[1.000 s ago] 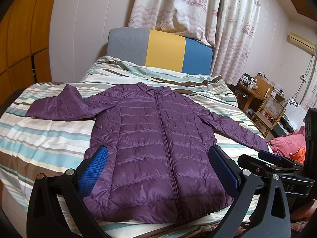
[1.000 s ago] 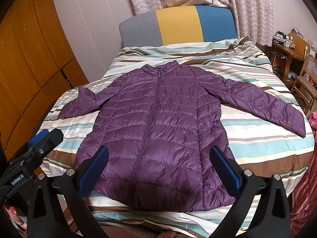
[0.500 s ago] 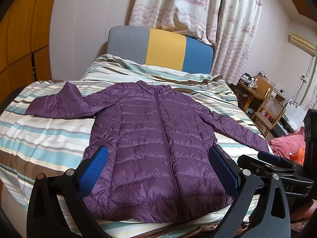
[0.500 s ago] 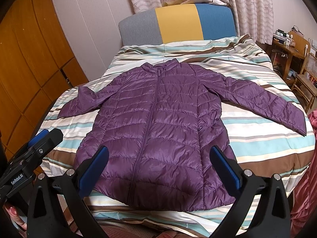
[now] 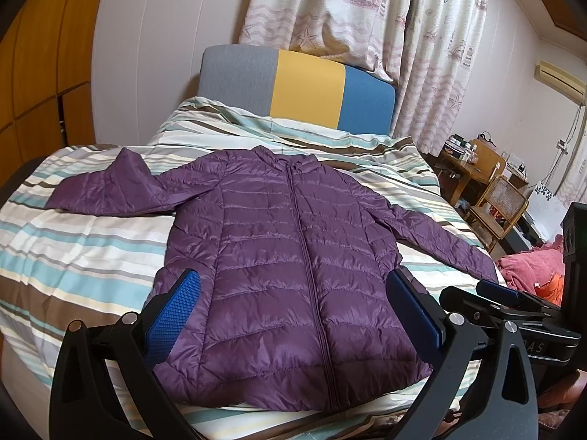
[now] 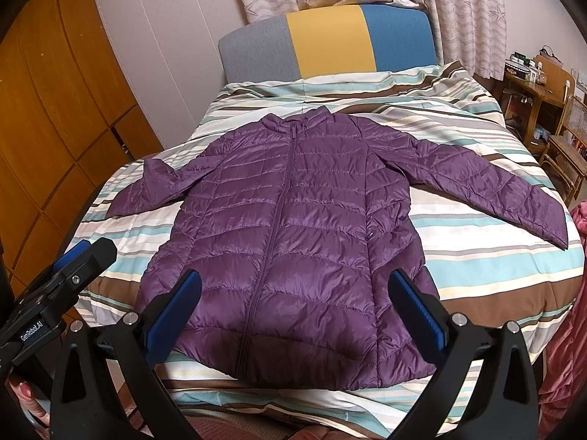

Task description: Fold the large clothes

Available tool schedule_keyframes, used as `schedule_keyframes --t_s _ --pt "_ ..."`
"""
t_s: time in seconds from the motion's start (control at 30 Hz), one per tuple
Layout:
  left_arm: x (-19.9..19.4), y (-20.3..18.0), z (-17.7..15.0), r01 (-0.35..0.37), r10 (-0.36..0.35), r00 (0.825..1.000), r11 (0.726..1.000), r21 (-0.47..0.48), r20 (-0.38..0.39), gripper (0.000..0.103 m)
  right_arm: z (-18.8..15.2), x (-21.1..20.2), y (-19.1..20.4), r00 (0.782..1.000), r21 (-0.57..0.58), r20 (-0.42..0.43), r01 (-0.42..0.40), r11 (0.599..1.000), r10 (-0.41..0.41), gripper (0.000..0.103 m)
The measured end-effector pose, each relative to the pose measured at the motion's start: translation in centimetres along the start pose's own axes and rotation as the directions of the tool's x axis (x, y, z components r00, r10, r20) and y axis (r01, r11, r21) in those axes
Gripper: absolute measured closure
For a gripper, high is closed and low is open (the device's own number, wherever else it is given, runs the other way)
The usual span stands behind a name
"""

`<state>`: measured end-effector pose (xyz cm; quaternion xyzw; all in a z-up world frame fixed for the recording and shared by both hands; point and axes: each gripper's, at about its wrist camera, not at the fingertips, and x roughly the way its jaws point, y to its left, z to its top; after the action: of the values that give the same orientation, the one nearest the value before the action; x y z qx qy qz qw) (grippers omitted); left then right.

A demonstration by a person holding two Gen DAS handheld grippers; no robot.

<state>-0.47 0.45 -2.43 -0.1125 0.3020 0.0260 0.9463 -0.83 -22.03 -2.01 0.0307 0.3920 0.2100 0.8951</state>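
Observation:
A purple quilted jacket (image 5: 286, 256) (image 6: 293, 227) lies flat and zipped on the striped bed cover (image 5: 73, 249) (image 6: 477, 256), collar toward the headboard, both sleeves spread out sideways. My left gripper (image 5: 293, 282) hovers open above the jacket's hem, its blue pads wide apart with nothing between them. My right gripper (image 6: 295, 282) is also open over the hem, holding nothing. Each gripper shows at the edge of the other's view: the right gripper (image 5: 506, 293) at the right edge, the left gripper (image 6: 73, 256) at the left.
A grey, yellow and blue headboard (image 5: 297, 88) stands at the far end under patterned curtains (image 5: 359, 11). Wooden wardrobe doors (image 6: 55, 110) line the left. A desk (image 5: 473, 168) and wooden chair (image 5: 502, 205) stand right of the bed, with pink fabric (image 5: 532, 267) beside it.
Both views have drifted slightly; the jacket sits a little lower and nearer in frame. Both grippers stay open, and the jacket has not been touched.

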Motion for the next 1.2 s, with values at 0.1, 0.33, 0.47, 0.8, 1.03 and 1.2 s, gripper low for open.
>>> schedule_keyframes --t_s 0.1,0.33,0.47,0.8,1.03,1.2 --pt "0.0 0.1 0.1 0.000 0.000 1.000 1.000 -0.002 -0.001 0.003 0.0 0.0 0.0 1.000 0.001 -0.001 -0.002 1.000 0.002 0.002" --pt "0.2 0.1 -0.1 0.002 -0.002 1.000 1.000 -0.005 -0.006 0.003 0.1 0.1 -0.1 1.000 0.003 -0.003 -0.011 1.000 0.011 0.002" --pt "0.2 0.0 -0.2 0.002 -0.002 1.000 1.000 -0.010 -0.012 0.003 0.1 0.2 -0.1 1.000 0.005 -0.007 -0.008 1.000 0.008 0.002" --pt "1.9 0.4 -0.4 -0.063 0.062 0.997 0.998 -0.029 -0.056 0.003 1.3 2.5 -3.0 0.999 0.040 0.025 0.026 0.999 -0.028 0.002" --pt "6.4 3.4 -0.2 -0.136 0.120 0.984 0.983 -0.121 -0.128 0.003 1.5 7.0 -9.7 0.997 0.131 0.026 0.074 0.989 -0.078 0.002" --pt "9.7 6.1 0.7 -0.182 0.147 0.974 0.962 -0.202 -0.174 0.003 1.1 10.4 -15.8 0.994 0.262 -0.024 0.107 0.959 -0.104 0.002"
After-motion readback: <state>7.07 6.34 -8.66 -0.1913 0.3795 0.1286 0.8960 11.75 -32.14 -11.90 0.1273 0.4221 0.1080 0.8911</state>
